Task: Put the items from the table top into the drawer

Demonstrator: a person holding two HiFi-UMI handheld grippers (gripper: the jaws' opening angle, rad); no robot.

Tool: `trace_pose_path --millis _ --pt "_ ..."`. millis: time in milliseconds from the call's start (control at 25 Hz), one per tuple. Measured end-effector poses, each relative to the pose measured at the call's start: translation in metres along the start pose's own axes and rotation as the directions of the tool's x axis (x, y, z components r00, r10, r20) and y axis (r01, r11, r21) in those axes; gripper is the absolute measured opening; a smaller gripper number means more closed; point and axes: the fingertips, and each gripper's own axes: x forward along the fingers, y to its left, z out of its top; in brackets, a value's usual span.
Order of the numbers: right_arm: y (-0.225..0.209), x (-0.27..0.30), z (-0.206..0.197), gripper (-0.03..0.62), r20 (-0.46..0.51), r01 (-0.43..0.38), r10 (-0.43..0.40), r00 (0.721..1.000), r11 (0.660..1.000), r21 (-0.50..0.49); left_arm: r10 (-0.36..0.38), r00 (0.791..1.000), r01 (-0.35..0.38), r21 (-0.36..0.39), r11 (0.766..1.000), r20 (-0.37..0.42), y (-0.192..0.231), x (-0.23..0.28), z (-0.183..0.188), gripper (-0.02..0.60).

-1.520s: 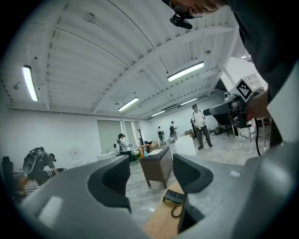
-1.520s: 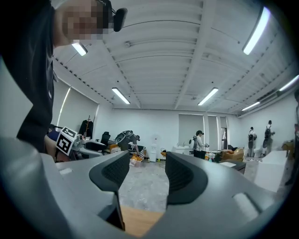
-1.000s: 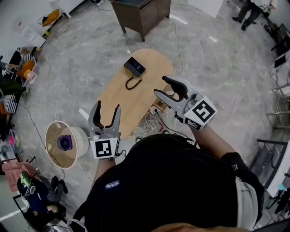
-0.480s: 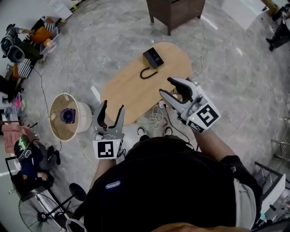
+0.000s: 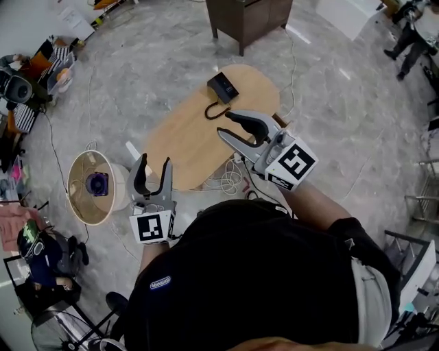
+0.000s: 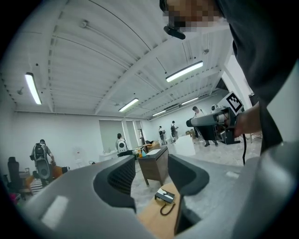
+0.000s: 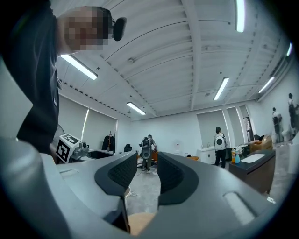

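An oval wooden table (image 5: 185, 137) stands ahead of me. A black box (image 5: 223, 87) lies at its far end, with a black cable loop (image 5: 214, 111) beside it. The box (image 6: 164, 196) also shows between the jaws in the left gripper view, far off. Behind the table is a dark wooden cabinet (image 5: 247, 17). My left gripper (image 5: 153, 164) hangs open and empty at the table's near left edge. My right gripper (image 5: 226, 125) is raised over the table's near right part. Its jaws have just been closing and still stand apart, with nothing between them.
A beige lampshade (image 5: 92, 188) with a purple thing inside sits on the floor to the left. White cables (image 5: 233, 182) lie under the table's near edge. Several people (image 7: 218, 144) stand in the room, and bags and clutter (image 5: 41, 62) line the left wall.
Both grippers have moved forward and slightly up towards the table. The right gripper now reaches over the tabletop and its jaws are narrower. The head view has shifted.
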Motion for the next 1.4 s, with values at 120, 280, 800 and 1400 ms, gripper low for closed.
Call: trace_pose_path --millis 120,280,800,1400 --pt "0.027 0.014 0.004 0.146 0.024 -0.002 0.002 1.000 1.000 0.008 0.001 1.000 -0.001 0.013 1.000 0.001 0.022 -0.023 -0.005 0.221" --pt "0.062 0.040 0.008 0.098 0.048 -0.046 0.045 0.998 0.999 0.021 0.026 0.999 -0.026 -0.001 1.000 -0.026 0.054 -0.050 -0.022 0.206" --pt "0.135 0.105 -0.009 0.029 0.028 -0.150 0.150 0.988 0.989 -0.008 0.160 0.986 -0.162 -0.044 0.986 -0.048 0.117 -0.118 -0.048 0.024" --pt "0.196 0.128 -0.022 0.029 0.001 -0.313 0.313 0.950 0.949 0.021 0.156 0.986 -0.159 -0.057 0.986 -0.050 0.121 -0.142 -0.061 0.002"
